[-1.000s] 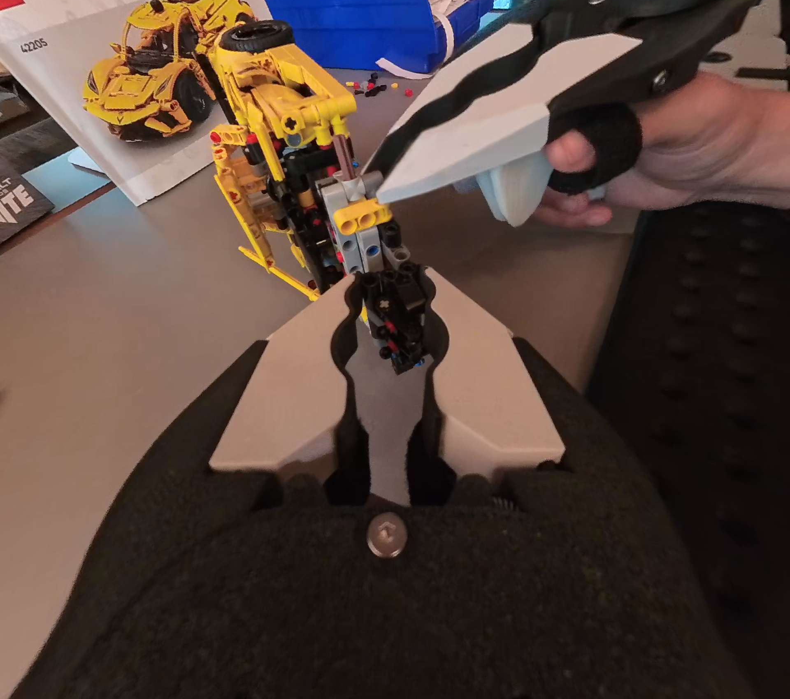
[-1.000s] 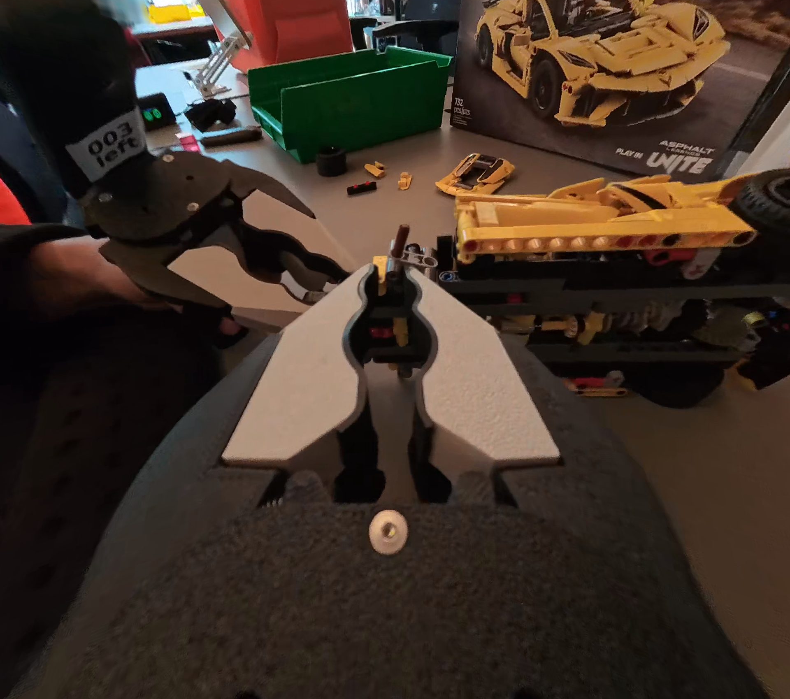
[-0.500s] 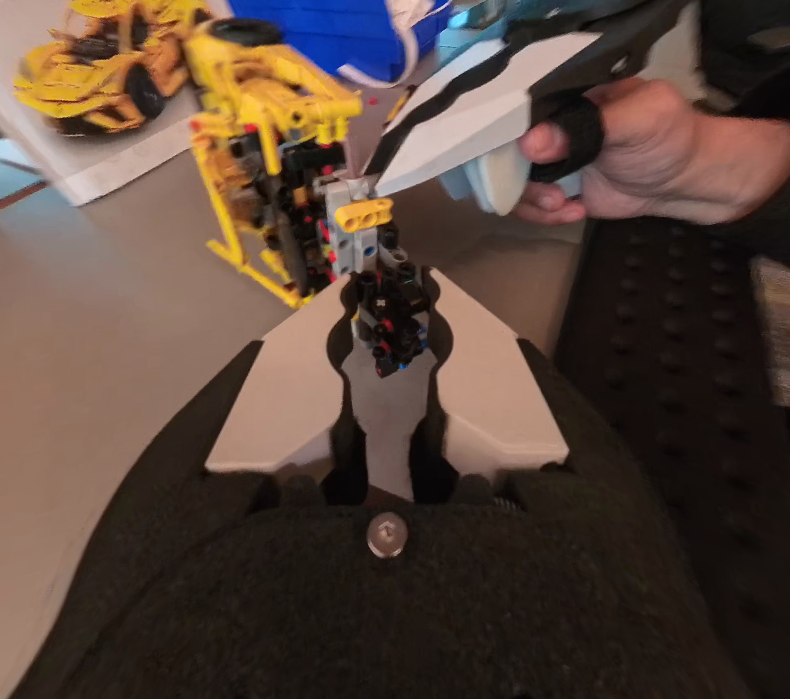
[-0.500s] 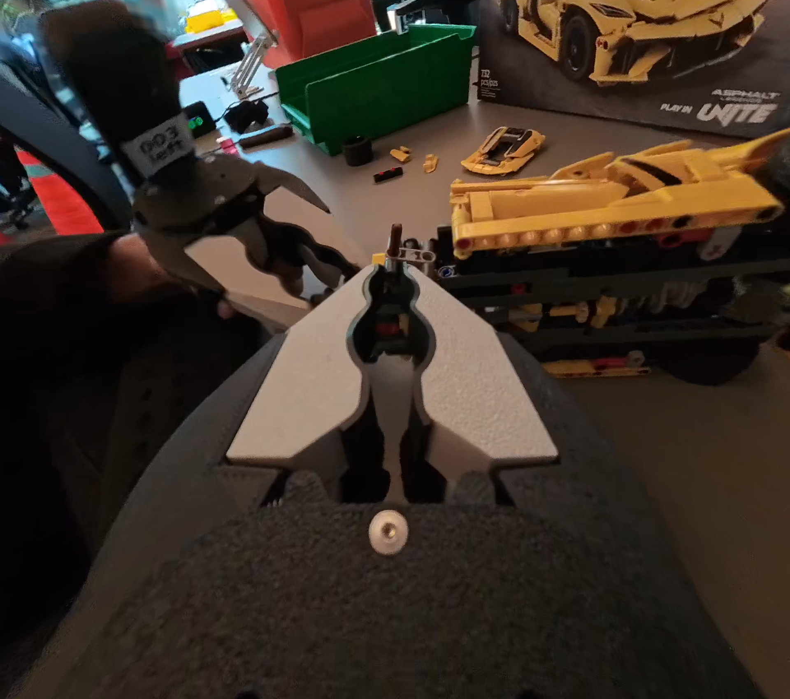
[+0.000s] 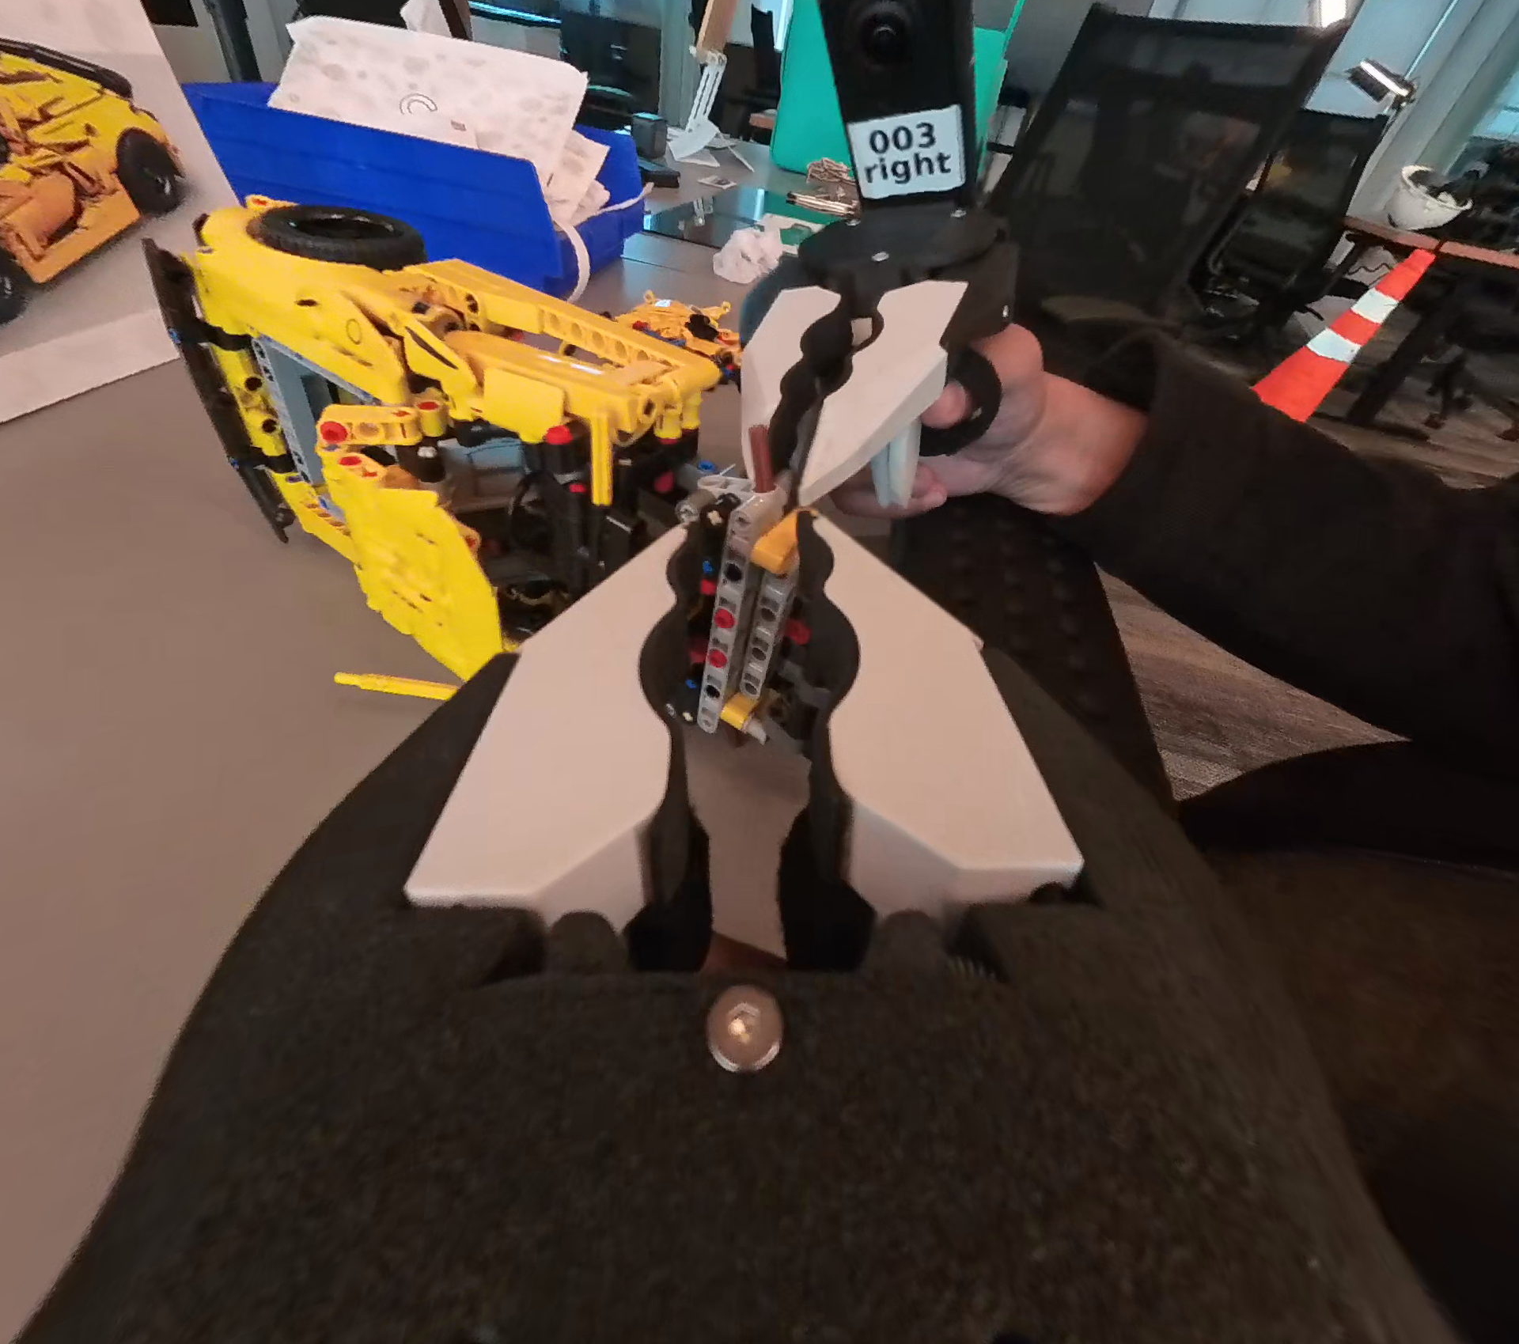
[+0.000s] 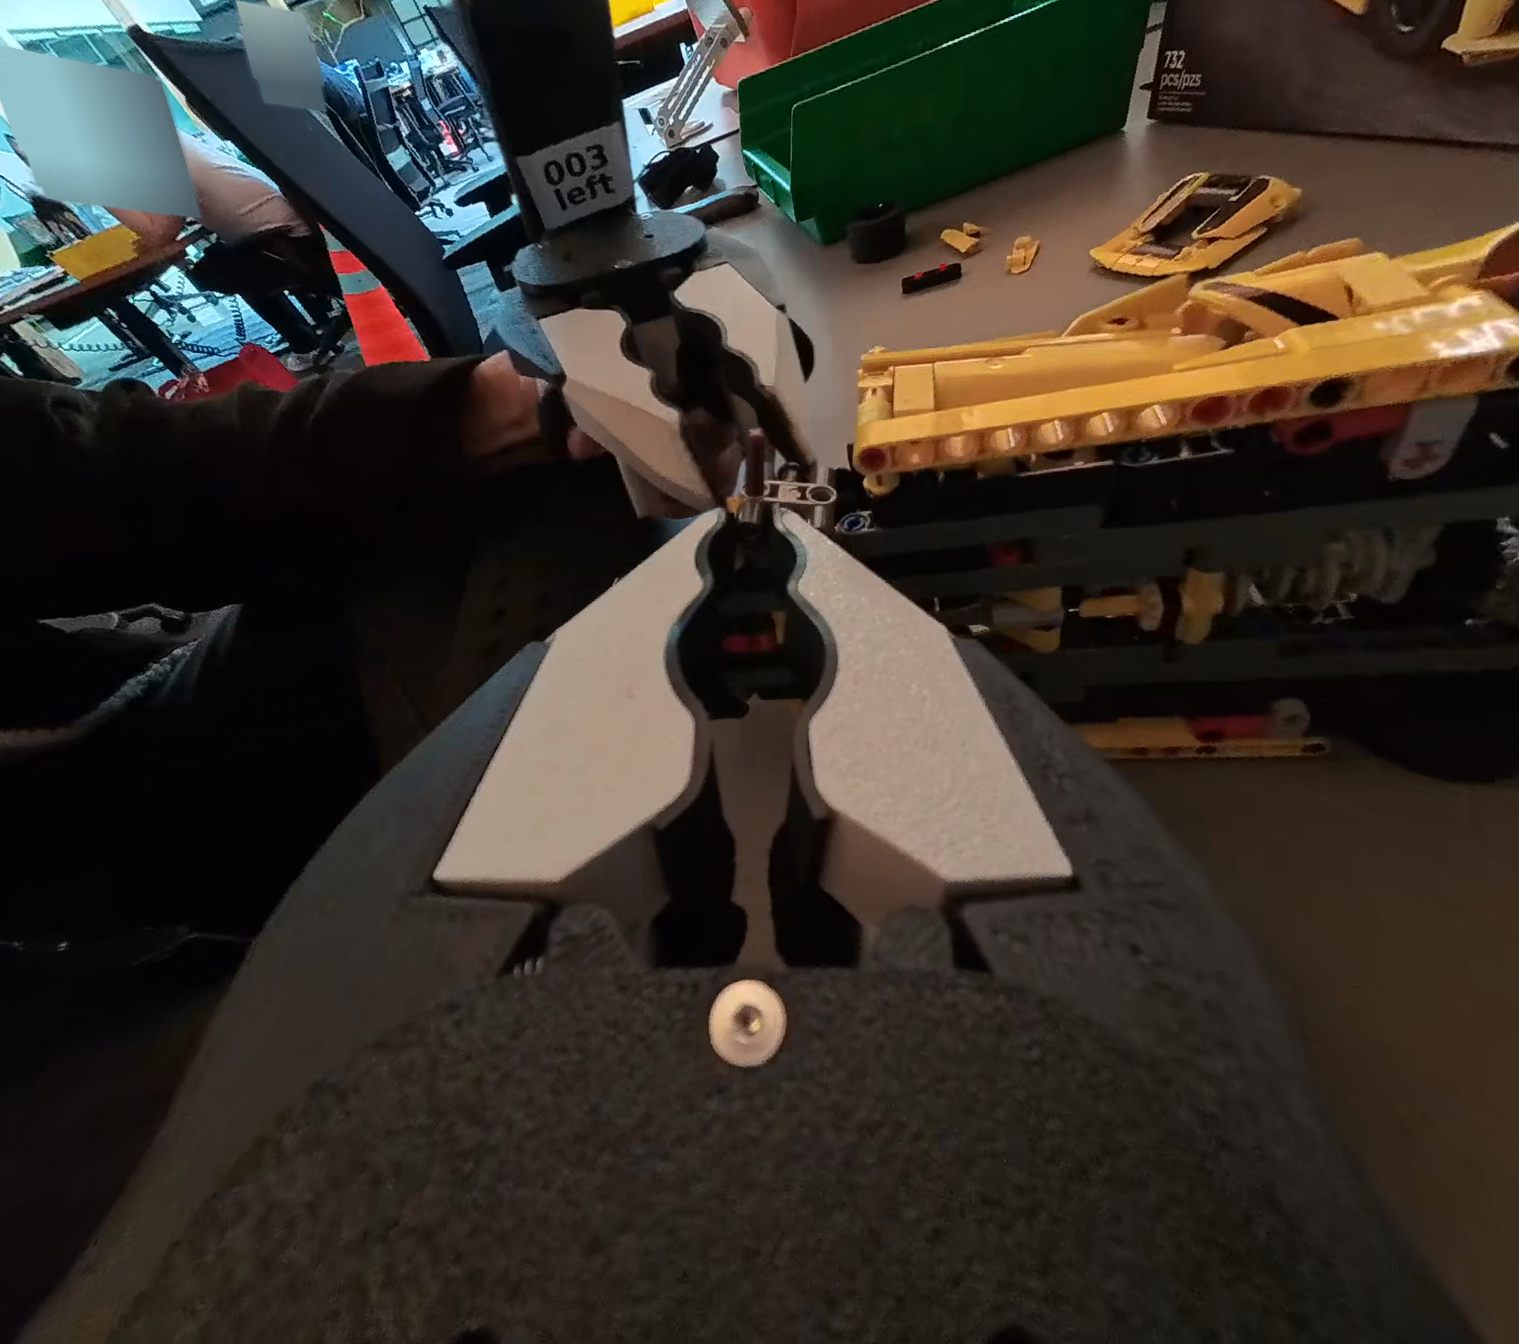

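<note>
A yellow brick-built model car (image 5: pixel 460 351) lies on its side on the grey table (image 5: pixel 123 647), one black tyre (image 5: pixel 333 234) facing up. My left gripper (image 5: pixel 744 532) is shut on the grey and black beam end of its frame. My right gripper (image 6: pixel 750 524) is shut on the same end from the opposite side, where black and red pieces show between its fingers. The two grippers meet tip to tip, and each shows in the other's view: the right gripper (image 5: pixel 789 483) and the left gripper (image 6: pixel 723 474). A short brown axle (image 5: pixel 760 454) stands up between the tips. The car also shows in the right wrist view (image 6: pixel 1151 384).
A blue bin (image 5: pixel 394 170) of paper bags and the car's box (image 5: pixel 49 154) stand behind the car. A green bin (image 6: pixel 945 96), a loose yellow panel (image 6: pixel 1192 224), a black wheel (image 6: pixel 878 232) and small pieces lie beyond. A yellow rod (image 5: pixel 394 686) lies by the car. The table edge, a mesh chair (image 5: pixel 1151 154) and an orange cone (image 5: pixel 1348 335) are close. Left tips and right tips are each some 40 cm from the loose yellow panel (image 6: pixel 1192 224).
Both grippers kept their hold and swung round to face each other, with the cameras tilted upward. The car turned with them and now stretches out sideways from the grippers.
</note>
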The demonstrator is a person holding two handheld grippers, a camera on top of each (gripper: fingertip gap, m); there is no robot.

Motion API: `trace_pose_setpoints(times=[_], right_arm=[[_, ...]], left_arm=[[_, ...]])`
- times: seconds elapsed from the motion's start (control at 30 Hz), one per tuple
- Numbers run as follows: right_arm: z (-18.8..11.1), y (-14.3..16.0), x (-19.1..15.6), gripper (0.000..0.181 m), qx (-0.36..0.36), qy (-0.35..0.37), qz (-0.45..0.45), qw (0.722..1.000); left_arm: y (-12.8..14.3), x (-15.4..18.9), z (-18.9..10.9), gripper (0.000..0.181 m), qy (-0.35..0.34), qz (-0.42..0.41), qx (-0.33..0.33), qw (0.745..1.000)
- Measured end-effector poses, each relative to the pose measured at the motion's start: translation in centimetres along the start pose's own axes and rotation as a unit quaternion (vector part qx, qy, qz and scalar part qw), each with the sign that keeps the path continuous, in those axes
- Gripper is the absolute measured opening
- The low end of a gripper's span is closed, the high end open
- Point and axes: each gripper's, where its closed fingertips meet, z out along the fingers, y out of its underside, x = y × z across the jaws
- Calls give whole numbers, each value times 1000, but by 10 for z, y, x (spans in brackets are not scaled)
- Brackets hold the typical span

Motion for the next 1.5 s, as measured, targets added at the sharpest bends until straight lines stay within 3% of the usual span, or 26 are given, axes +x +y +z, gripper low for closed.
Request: trace_pose_setpoints(times=[0.27,0.47,0.63,0.83,1.2,1.4,1.5], right_arm=[[-3,0,1,6,8,2,3,1000],[-10,2,3,6,13,9,7,1000],[-11,1,3,6,15,-1,19,1000],[-10,1,2,7,15,-8,27,999],[-16,0,-1,6,0,-89,70,994],[-14,3,-2,7,-5,-83,57,995],[-14,2,-2,7,-6,-83,57,995]], left_arm=[[1,-1,5,13,42,9,0,999],[2,3,8,1,41,31,2,999],[1,4,9,2,40,3,2,999],[6,4,12,32,29,14,-14,999],[1,6,17,29,81,33,-22,996],[-7,10,17,43,21,133,-41,990],[0,9,23,46,9,193,-110,975]])
